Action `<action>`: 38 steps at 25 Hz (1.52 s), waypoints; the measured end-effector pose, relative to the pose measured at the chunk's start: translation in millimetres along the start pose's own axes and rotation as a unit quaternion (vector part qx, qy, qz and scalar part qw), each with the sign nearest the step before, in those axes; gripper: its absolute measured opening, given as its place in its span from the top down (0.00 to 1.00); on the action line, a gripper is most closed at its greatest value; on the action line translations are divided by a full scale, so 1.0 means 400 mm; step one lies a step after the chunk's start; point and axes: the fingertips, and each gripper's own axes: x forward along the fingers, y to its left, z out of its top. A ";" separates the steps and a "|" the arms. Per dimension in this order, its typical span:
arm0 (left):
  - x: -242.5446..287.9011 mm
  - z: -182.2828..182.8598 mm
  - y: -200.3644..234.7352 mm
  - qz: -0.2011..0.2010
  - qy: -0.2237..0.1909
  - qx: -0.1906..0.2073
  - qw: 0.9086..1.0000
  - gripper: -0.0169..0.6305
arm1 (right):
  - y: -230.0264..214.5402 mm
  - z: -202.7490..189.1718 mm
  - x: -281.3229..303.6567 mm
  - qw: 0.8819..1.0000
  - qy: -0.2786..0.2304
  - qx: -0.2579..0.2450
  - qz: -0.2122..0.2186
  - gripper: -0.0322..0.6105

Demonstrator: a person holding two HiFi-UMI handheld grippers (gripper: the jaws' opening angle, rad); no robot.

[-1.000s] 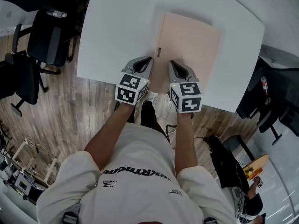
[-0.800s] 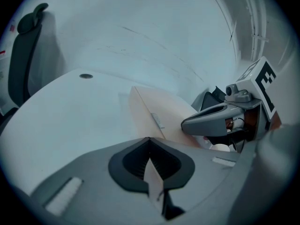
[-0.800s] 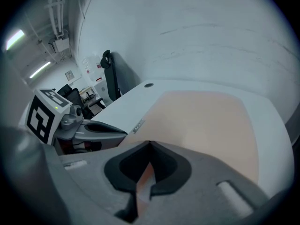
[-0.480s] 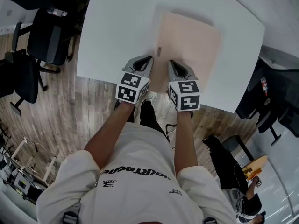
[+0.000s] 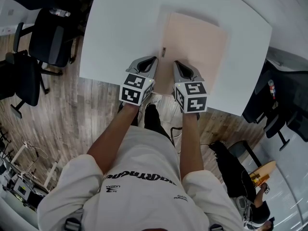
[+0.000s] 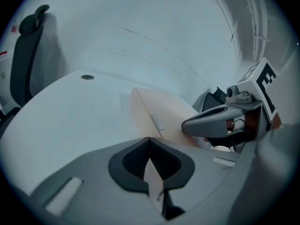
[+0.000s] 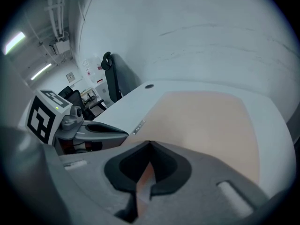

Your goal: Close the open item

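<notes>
While parallel, left gripper beside right gripper.

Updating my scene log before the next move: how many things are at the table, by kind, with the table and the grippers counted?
Table: 1
Folder: 1
Grippers: 2 (left gripper, right gripper)
Total: 4

Peach folder, white table.
</notes>
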 end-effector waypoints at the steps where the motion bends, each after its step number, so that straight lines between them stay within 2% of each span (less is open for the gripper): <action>1: -0.001 0.001 -0.002 0.001 0.000 0.000 1.000 0.97 | -0.001 0.000 -0.001 1.000 0.000 0.000 0.002 0.95; 6: -0.012 0.005 -0.012 0.003 -0.005 0.004 1.000 0.97 | -0.001 0.002 -0.007 1.000 -0.004 -0.004 0.008 0.95; 13: -0.038 0.025 -0.034 0.004 -0.016 0.012 1.000 0.97 | 0.001 0.021 -0.037 0.999 -0.041 0.004 0.010 0.95; 26: -0.107 0.062 -0.087 0.007 -0.041 0.035 0.998 0.97 | 0.019 0.039 -0.129 0.997 -0.077 0.006 0.005 0.95; 38: -0.213 0.130 -0.181 0.009 -0.094 0.071 0.993 0.97 | 0.044 0.082 -0.272 0.987 -0.160 0.007 -0.008 0.95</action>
